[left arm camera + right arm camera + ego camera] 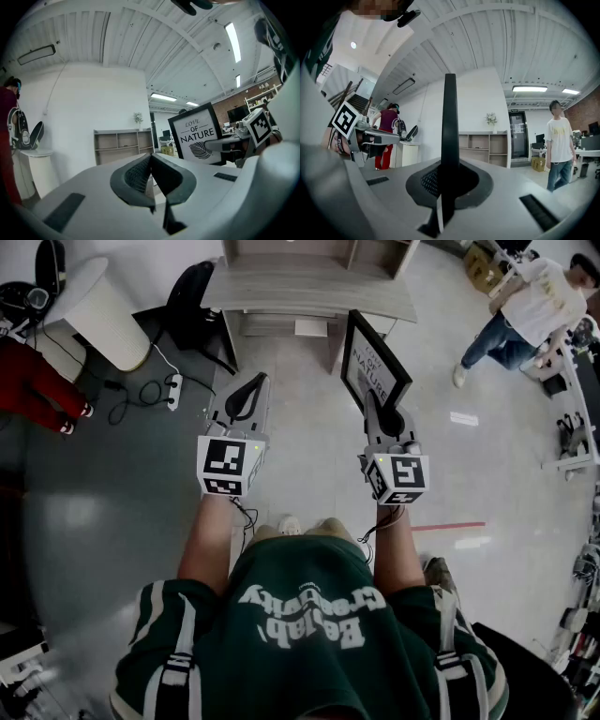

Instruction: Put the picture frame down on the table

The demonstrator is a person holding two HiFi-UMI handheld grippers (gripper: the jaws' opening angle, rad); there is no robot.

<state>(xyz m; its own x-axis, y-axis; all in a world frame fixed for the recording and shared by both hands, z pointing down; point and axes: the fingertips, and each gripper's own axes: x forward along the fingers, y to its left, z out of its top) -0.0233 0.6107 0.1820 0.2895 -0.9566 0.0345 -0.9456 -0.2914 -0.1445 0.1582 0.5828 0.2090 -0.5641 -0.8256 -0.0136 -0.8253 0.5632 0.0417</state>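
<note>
The picture frame (pixel 373 360) is held upright in the air, its lower edge clamped between the 2 jaws of the right gripper (pixel 384 418). In the right gripper view it is seen edge-on as a thin dark bar. The words "LOVE OF NATURE" are printed on it. It is held above the floor (pixel 309 451), just short of the grey table (pixel 309 292). The left gripper (pixel 246 397) is held beside the frame without touching it, its 2 jaws pressed together on nothing. A person (pixel 527 304) in a white shirt is seen well apart at the right.
</note>
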